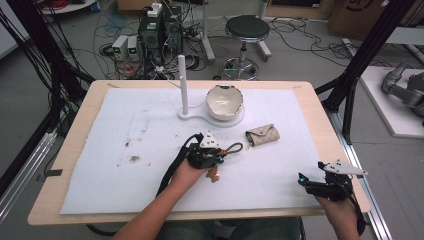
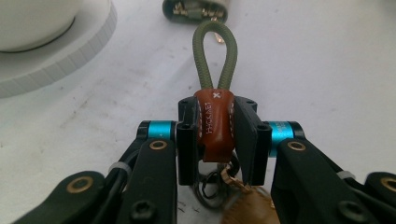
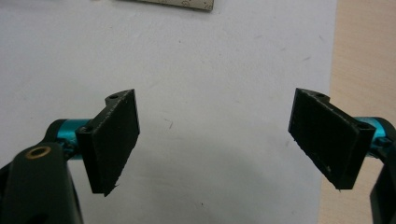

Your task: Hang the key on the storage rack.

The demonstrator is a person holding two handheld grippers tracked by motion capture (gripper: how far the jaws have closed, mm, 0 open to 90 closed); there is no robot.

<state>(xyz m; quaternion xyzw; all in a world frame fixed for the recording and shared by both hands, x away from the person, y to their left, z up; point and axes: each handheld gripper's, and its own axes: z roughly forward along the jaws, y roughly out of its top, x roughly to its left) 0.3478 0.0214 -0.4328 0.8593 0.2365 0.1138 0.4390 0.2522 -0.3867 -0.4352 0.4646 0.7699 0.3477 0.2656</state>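
Gripping a brown leather tab [image 2: 214, 123] stamped "X", left tongs [image 2: 215, 135].

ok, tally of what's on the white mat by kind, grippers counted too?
Grippers: 2 (left gripper, right gripper)
Keychain straps: 1 (keychain, clamped in the left gripper)
Pouches: 1 (beige pouch)
Bowls: 1 (white bowl)
Stands with post: 1 (white stand)
Total: 6
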